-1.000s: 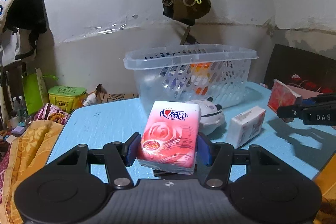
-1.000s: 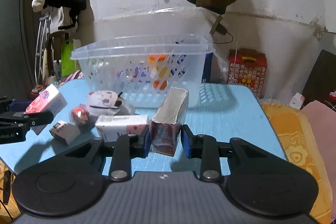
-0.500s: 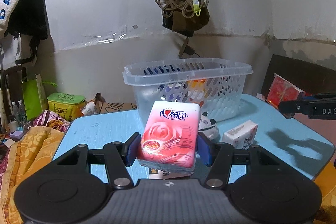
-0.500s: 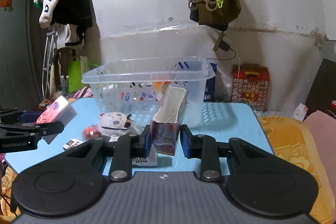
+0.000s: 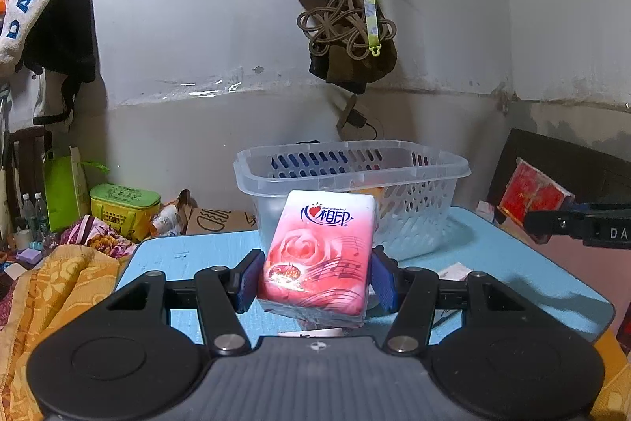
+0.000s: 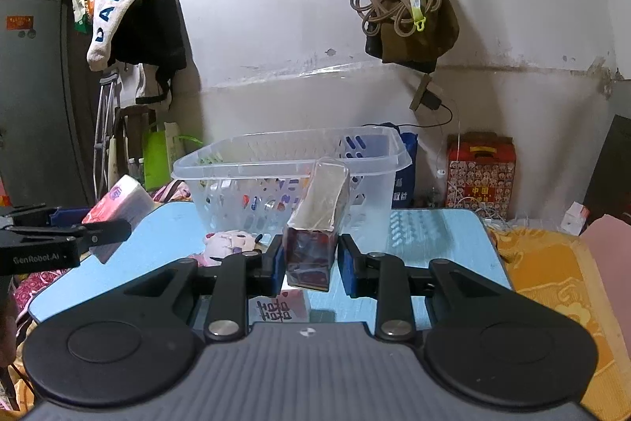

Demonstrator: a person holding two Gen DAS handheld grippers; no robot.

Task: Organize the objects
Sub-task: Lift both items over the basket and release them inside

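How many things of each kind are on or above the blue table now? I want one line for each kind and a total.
Tissue packs: 1, the pink rose tissue pack in the left hand-held gripper.
Boxes: 1, the dark red box in the right hand-held gripper.
Baskets: 1, the clear basket.
Plush toys: 1, the plush toy.
Total: 4. Other small packets are partly hidden, so uncounted.

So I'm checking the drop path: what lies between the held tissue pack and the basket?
Nothing: in the left wrist view only bare blue table shows between the tissue pack and the basket.
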